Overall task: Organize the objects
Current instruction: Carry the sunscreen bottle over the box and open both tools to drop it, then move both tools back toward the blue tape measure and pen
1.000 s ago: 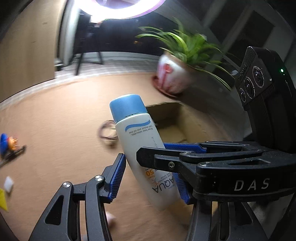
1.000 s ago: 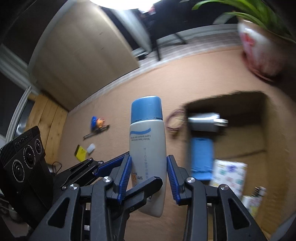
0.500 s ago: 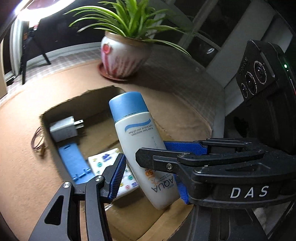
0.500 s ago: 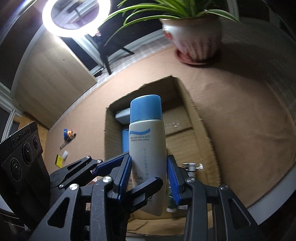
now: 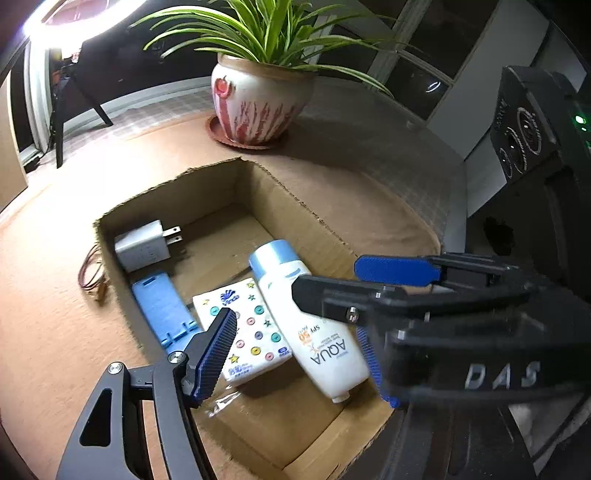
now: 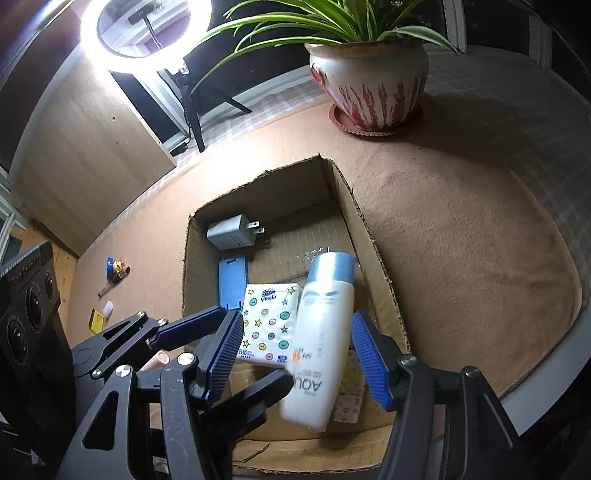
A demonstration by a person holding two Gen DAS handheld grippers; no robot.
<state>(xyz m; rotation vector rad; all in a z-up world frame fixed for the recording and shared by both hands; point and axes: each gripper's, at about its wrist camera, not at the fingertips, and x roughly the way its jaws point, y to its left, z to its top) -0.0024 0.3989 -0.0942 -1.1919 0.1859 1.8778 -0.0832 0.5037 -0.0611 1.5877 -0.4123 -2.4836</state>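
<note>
Your left gripper [image 5: 295, 343] and right gripper [image 6: 299, 354] both hang over the cardboard box [image 5: 332, 236]. Both sets of jaws are opening, pads clear of the sunscreen bottle [image 5: 314, 321]. It sits between the pads but isn't pinched; in the right wrist view it looks blurred. The bottle is inside the box, blue cap pointing toward the far wall, tilted, partly over the tissue pack [image 5: 251, 328]. Left of the tissues lies a blue stand [image 5: 159, 306], and in the far left corner a white charger plug [image 5: 144, 247], prongs pointing right. The box sits on the brown tabletop [image 6: 461, 240]. A hair tie [image 5: 92, 273] lies just outside the box's left wall. Behind the box stands a potted plant [image 6: 369, 77], and a ring light [image 6: 147, 29] glows beyond the tabletop edge. Small items [image 6: 114, 269] lie well apart on the left.
</note>
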